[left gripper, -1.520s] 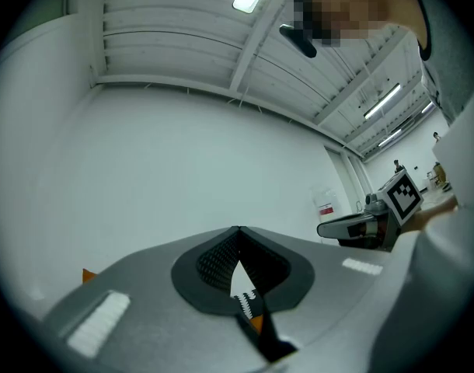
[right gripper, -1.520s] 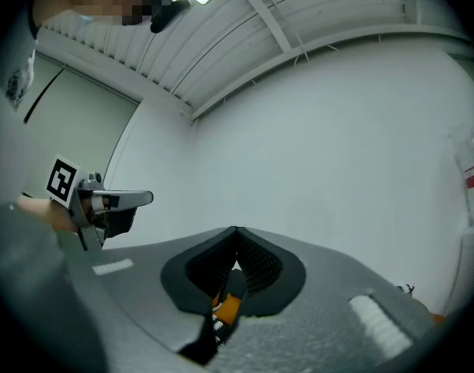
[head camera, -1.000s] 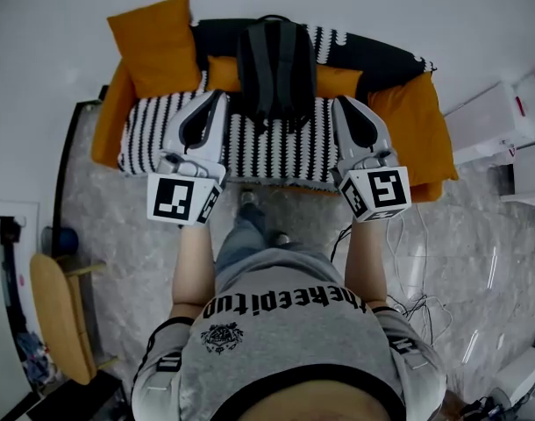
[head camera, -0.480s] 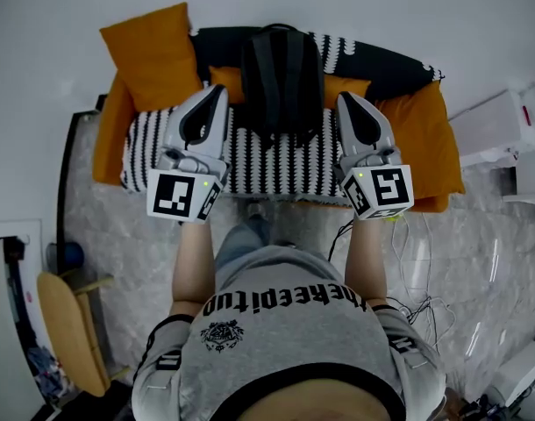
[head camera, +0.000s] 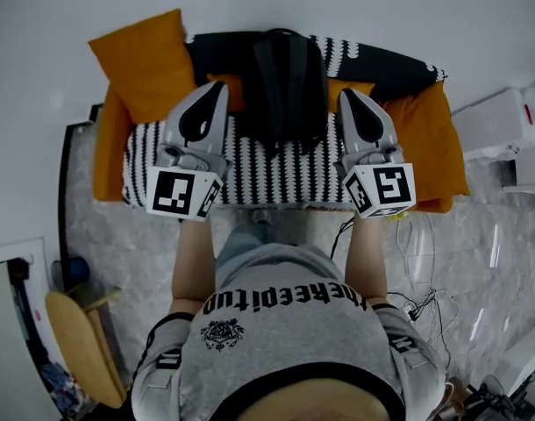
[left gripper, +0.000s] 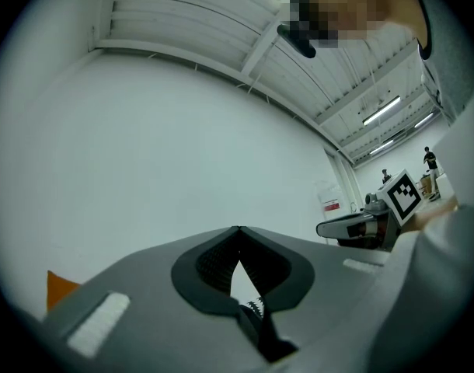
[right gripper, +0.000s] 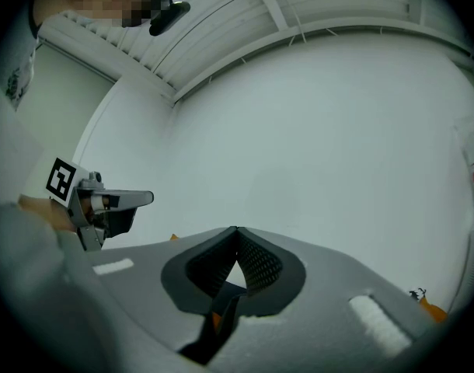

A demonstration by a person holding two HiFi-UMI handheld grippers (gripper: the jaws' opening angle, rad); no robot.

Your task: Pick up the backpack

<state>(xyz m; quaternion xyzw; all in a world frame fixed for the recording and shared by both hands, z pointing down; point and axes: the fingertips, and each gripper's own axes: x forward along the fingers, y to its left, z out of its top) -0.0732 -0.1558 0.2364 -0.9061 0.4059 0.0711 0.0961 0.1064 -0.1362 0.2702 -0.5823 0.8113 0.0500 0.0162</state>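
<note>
A black backpack [head camera: 289, 82] stands upright against the back of a sofa [head camera: 434, 160], on a black-and-white striped blanket [head camera: 267, 160]. In the head view my left gripper [head camera: 217, 88] is held out level to the backpack's left, its tip over the blanket and apart from the bag. My right gripper [head camera: 347, 95] is held the same way on the backpack's right. Both grippers are shut with nothing between the jaws. The left gripper view shows its tips [left gripper: 237, 229] meeting against a white wall, and the right gripper view shows its own tips [right gripper: 235, 229] meeting likewise. Neither gripper view shows the backpack.
Orange cushions [head camera: 145, 55] lie on the sofa on either side of the backpack. A wooden chair [head camera: 79, 340] stands on the marble floor at lower left. White boxes [head camera: 500, 121] are at the right, and loose cables [head camera: 417, 301] lie on the floor beside my right leg.
The sofa and backpack have drawn nearer in the head view as I step towards them. Both grippers have advanced with me and stay shut, now flanking the backpack.
</note>
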